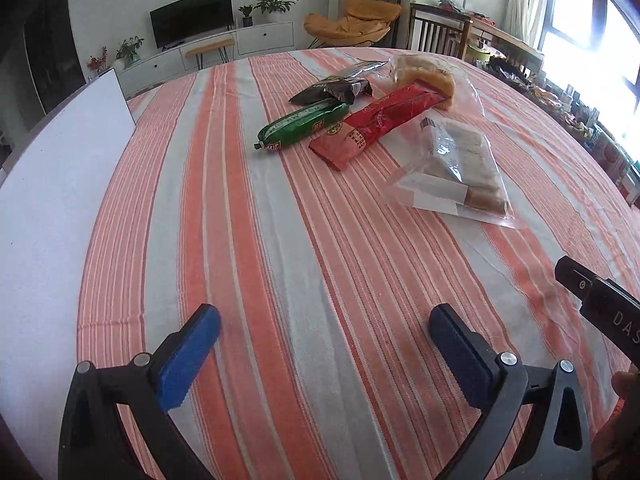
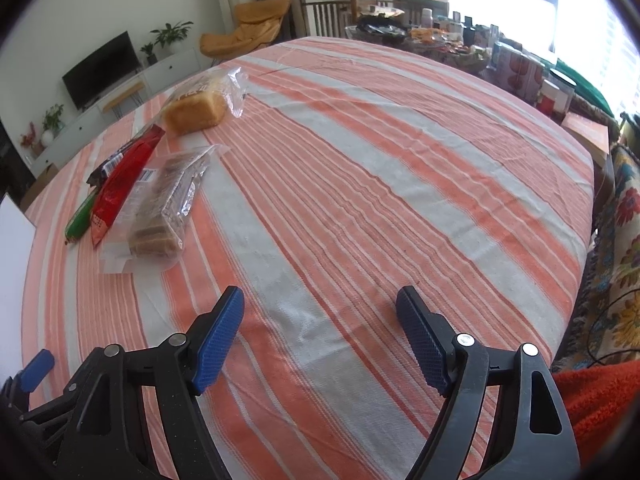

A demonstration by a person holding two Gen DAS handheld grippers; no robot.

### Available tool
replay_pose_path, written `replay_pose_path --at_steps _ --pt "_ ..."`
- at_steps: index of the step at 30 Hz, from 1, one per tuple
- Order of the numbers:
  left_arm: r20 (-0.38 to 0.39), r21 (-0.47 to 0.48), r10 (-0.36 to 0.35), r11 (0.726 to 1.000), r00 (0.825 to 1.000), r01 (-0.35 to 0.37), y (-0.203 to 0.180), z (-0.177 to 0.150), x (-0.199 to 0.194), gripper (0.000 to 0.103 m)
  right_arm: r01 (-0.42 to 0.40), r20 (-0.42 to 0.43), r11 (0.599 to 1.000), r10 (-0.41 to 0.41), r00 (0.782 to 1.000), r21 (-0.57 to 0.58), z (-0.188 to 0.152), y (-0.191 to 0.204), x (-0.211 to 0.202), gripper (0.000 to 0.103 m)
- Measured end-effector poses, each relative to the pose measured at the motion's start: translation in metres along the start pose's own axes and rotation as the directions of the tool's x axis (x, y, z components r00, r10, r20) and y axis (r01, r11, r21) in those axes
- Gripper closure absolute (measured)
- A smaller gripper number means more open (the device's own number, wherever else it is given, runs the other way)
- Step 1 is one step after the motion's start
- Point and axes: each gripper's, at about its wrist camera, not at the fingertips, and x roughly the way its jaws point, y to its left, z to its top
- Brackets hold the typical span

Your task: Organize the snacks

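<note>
Several snacks lie grouped on the striped tablecloth (image 1: 280,240): a green sausage stick (image 1: 302,126), a red packet (image 1: 376,122), a dark brown packet (image 1: 332,92), a clear bag of biscuits (image 1: 460,168) and a bagged bread loaf (image 1: 430,76). In the right wrist view they lie at far left: biscuits (image 2: 168,208), red packet (image 2: 124,184), green stick (image 2: 82,216), loaf (image 2: 196,114). My left gripper (image 1: 324,322) is open and empty, well short of the snacks. My right gripper (image 2: 320,300) is open and empty over bare cloth.
A white board (image 1: 52,184) lies along the table's left edge. The right gripper's body (image 1: 600,304) shows at right of the left wrist view. A cluttered side table (image 2: 460,44) and boxes (image 2: 520,72) stand beyond the far right edge.
</note>
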Motion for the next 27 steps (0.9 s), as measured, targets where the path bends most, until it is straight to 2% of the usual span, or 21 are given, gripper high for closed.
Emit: replay_pose_path --at_steps 9,17,19,21,23,25,27 --pt "0.001 0.0 -0.001 1.0 1.0 0.001 0.0 0.0 -0.001 0.0 0.035 -0.016 0.997 -0.036 0.999 -0.066 -0.004 0.01 0.003 0.015" --pt "-0.003 0.008 -0.011 1.0 1.0 0.011 0.004 0.002 -0.004 0.0 0.036 -0.018 0.997 -0.037 0.999 -0.07 -0.004 0.01 0.002 0.013" --pt "-0.022 0.018 -0.02 1.0 1.0 0.02 0.005 0.006 -0.002 0.0 0.036 -0.019 0.997 -0.038 0.999 -0.071 -0.003 0.01 0.002 0.013" --pt "-0.079 0.018 -0.019 1.0 0.997 0.021 0.006 0.014 0.001 0.0 0.037 -0.019 0.997 -0.038 0.999 -0.07 -0.003 0.01 0.002 0.013" --pt "-0.139 -0.023 -0.023 1.0 0.99 0.02 0.012 0.024 0.002 0.001 0.037 -0.019 0.997 -0.038 0.999 -0.07 -0.004 0.01 0.002 0.013" --pt "-0.116 -0.092 -0.047 0.995 0.992 0.037 0.023 0.04 -0.005 0.001 0.037 -0.019 0.997 -0.038 0.999 -0.07 -0.004 0.01 0.002 0.013" --pt "-0.067 -0.149 -0.03 0.989 0.997 0.02 0.035 0.062 -0.015 0.001 0.037 -0.019 0.997 -0.039 0.999 -0.07 -0.003 0.01 0.002 0.013"
